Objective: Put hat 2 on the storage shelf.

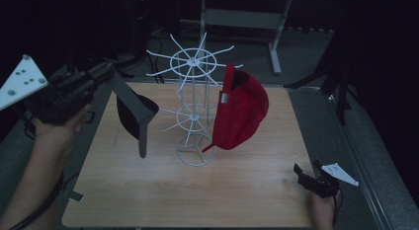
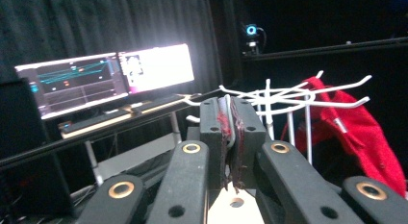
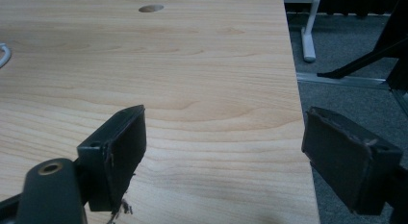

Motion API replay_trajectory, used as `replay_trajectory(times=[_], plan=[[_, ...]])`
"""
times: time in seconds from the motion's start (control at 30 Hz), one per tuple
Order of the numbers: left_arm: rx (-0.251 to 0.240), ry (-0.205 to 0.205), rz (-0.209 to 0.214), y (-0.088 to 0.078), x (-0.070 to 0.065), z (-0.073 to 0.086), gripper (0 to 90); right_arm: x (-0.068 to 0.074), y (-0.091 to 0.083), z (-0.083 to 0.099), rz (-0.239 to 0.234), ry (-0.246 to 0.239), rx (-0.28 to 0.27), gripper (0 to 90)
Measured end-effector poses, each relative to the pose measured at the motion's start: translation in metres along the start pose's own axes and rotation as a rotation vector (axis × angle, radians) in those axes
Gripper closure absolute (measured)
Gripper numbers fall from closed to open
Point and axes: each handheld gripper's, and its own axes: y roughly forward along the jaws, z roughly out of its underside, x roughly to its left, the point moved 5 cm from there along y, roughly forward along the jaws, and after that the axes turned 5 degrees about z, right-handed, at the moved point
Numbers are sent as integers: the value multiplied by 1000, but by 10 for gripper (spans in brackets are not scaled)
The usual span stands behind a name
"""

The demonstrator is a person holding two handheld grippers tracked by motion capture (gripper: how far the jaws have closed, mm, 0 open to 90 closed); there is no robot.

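Note:
My left gripper (image 1: pixel 111 74) is held up at the left, shut on the stiff brim of a black cap (image 1: pixel 131 114) that hangs below it, above the table and left of a white wire rack (image 1: pixel 193 62). In the left gripper view its pads (image 2: pixel 219 130) pinch a thin grey edge of the brim, with the rack (image 2: pixel 288 96) and a red cap (image 2: pixel 370 132) beyond. The red cap (image 1: pixel 242 109) hangs on the rack's right side. My right gripper (image 1: pixel 302 174) rests low at the table's right front corner, jaws wide apart over bare wood (image 3: pixel 223 161).
The wooden table (image 1: pixel 197 190) has a round hole (image 3: pixel 150 8) near its far edge. Grey floor and a desk leg (image 1: pixel 275 52) lie beyond it. Lit monitors (image 2: pixel 106 77) stand on a desk behind the rack.

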Motion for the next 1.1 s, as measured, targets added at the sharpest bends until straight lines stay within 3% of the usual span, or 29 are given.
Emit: replay_trajectory(times=[0.5,0.97,1.1], plan=[[-7,22,61,28,-16,-21,862,0,1,0,1,4,7,153],[40,15,102,62,-24,-15,861,-1,0,0,-3,14,0,153],[66,32,98,67,-24,-12,860,-1,0,0,-4,16,0,153]])
